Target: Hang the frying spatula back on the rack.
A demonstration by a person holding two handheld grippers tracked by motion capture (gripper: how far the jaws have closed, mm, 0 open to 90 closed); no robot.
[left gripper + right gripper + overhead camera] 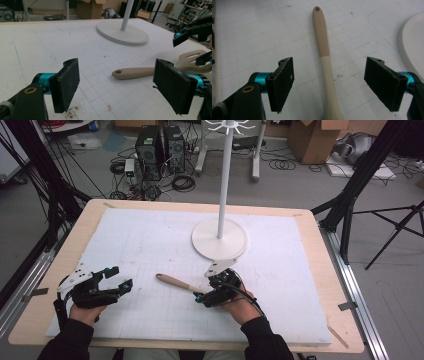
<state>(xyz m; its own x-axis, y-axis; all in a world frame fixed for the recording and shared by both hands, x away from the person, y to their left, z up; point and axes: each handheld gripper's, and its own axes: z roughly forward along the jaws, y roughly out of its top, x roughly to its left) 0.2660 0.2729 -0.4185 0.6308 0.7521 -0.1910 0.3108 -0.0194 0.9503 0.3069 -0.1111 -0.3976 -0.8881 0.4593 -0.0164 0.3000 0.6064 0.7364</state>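
Near the surface's [320,270] front left corner, the left tongs [120,279] gape wide, empty. Toward the front middle lies a beige spatula [175,282]; the right tongs [199,297] spread wide astride its handle, not touching. Behind stands a white stand [219,237].

Your wooden tabletop [330,270] carries a white gridded mat [150,245]; on it rest a slotted spatula [172,281] and a white stand's round base [219,241].
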